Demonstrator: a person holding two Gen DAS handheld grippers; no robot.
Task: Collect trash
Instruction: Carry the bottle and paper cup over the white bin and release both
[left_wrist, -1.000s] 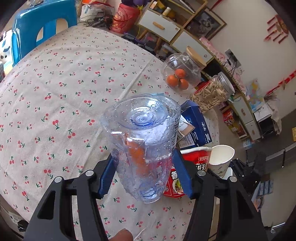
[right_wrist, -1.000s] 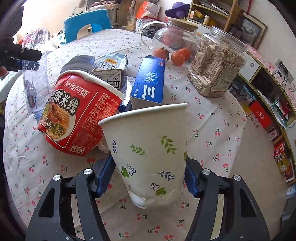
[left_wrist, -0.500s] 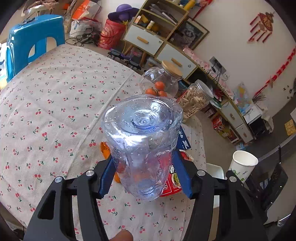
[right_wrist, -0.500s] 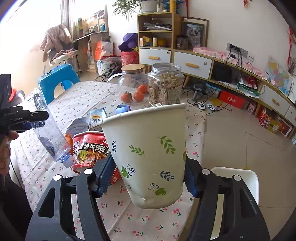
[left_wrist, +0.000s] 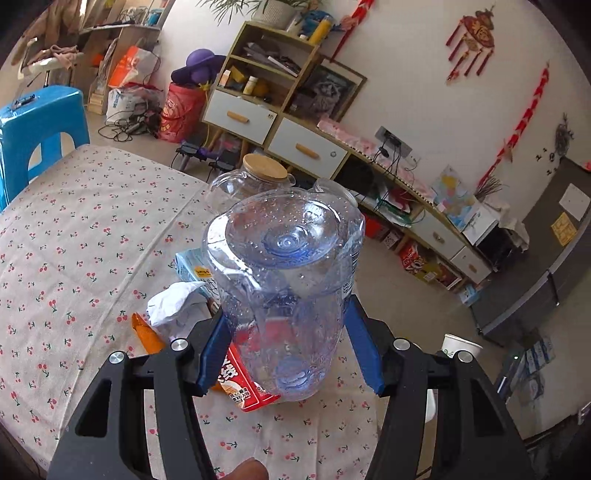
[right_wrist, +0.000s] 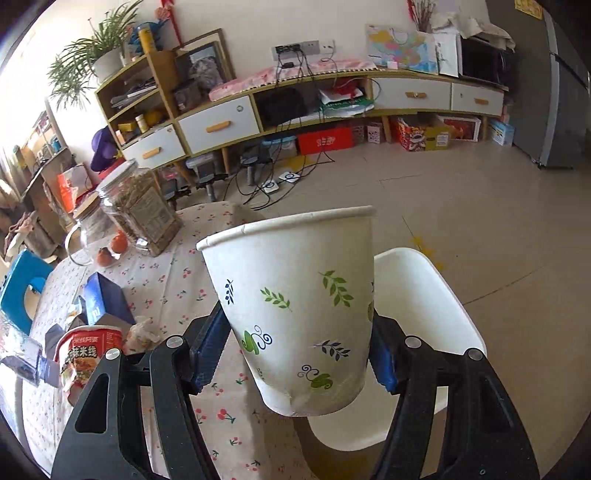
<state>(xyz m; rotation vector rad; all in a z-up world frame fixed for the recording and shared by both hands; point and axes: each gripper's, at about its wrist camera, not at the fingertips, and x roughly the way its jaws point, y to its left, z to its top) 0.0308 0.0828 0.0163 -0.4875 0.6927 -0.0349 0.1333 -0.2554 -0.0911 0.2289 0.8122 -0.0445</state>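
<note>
**Bottle and cup held clear of the cluttered tabletop**

The left gripper (left_wrist: 286, 347) has its blue jaws closed on a clear plastic bottle (left_wrist: 284, 273), held base toward the camera; droplets cling to the inside of its crumpled, bluish wall. The right gripper (right_wrist: 295, 350) has its jaws closed on a white paper cup (right_wrist: 299, 314) printed with green and blue leaf sprigs, rim up and tilted, its bottom edge slightly dented. The cup is held above the edge of the tabletop, over a white chair (right_wrist: 421, 295).

On the tabletop (left_wrist: 74, 229), covered in a pale cloth with small red cherries, lie a red instant-noodle tub (right_wrist: 86, 354), a crumpled white tissue (left_wrist: 173, 306), an orange wrapper (left_wrist: 146, 332), a blue box (right_wrist: 101, 299) and a small carton (left_wrist: 192, 264). Farther back stand a glass jar with a wooden lid (left_wrist: 264, 171) and a seed-filled jar (right_wrist: 142, 210), with oranges (right_wrist: 110, 249) beside it.

Behind runs a low sideboard (right_wrist: 332, 107) with white drawers, a tangle of cables on the tiled floor (right_wrist: 480, 206), and a blue stool (left_wrist: 40, 122).
</note>
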